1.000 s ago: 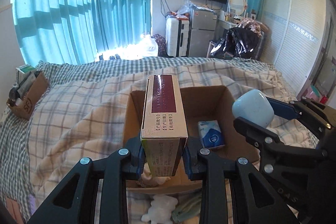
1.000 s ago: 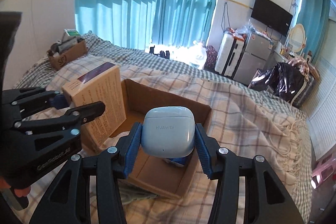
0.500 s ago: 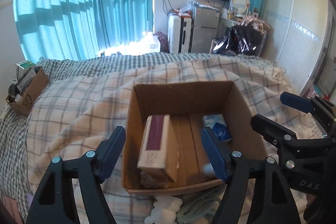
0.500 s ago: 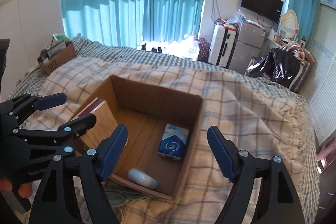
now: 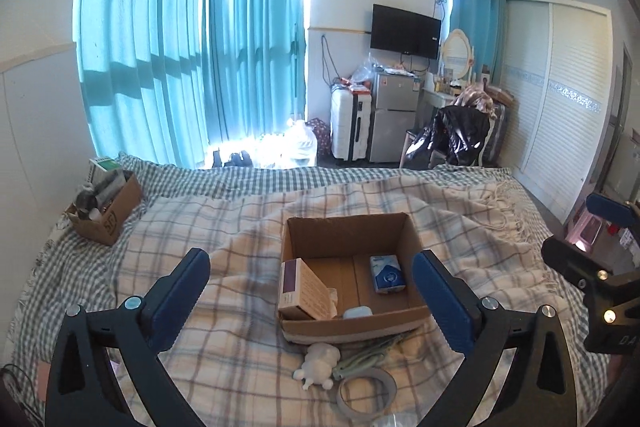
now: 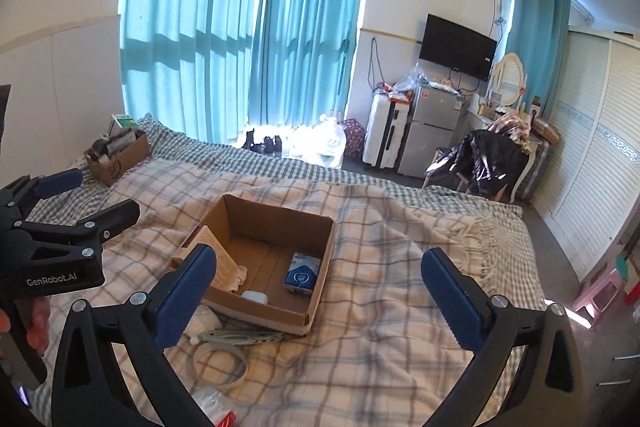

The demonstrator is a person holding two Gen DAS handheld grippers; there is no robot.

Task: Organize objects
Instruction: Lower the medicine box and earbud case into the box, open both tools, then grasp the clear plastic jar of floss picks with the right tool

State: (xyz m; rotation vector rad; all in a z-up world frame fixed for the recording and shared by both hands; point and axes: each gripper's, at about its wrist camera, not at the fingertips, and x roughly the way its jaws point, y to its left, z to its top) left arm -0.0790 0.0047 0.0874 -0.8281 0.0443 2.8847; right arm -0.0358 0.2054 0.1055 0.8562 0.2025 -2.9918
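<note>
Cardboard box (image 5: 348,323) is our landmark: it sits open-topped on the plaid blanket (image 5: 224,227) in the middle of the bed, and it already holds a maroon-topped carton (image 5: 302,289) leaning against its left wall, a blue tissue pack (image 5: 387,273) toward its right side, and a pale blue earbud case (image 5: 357,312) against its near wall. Our left tongs (image 5: 312,291) and right tongs (image 6: 320,291) both hang above and on the near side of the box, their jaws opening to full width with nothing between the pads.

Just in front of the box's near wall lie the things we judge are left to gather: a small white figurine (image 5: 318,367), a greenish bundle (image 5: 372,349) we cannot identify, and a roll of tape (image 5: 366,393). To do the next pick well, we would bring one pair of tongs down over a single item, straddle it squarely, and close only once both pads flank it. The tape lies flat on soft cloth, so we would press in a little and pinch its rim without snagging the blanket.

Beyond the box, a second, smaller carton of clutter (image 5: 106,215) sits at the bed's far left corner. Turquoise curtains (image 5: 192,39), a wall television (image 5: 406,31), a white suitcase (image 5: 350,123) and a small fridge (image 5: 394,117) line the far side of the room.
</note>
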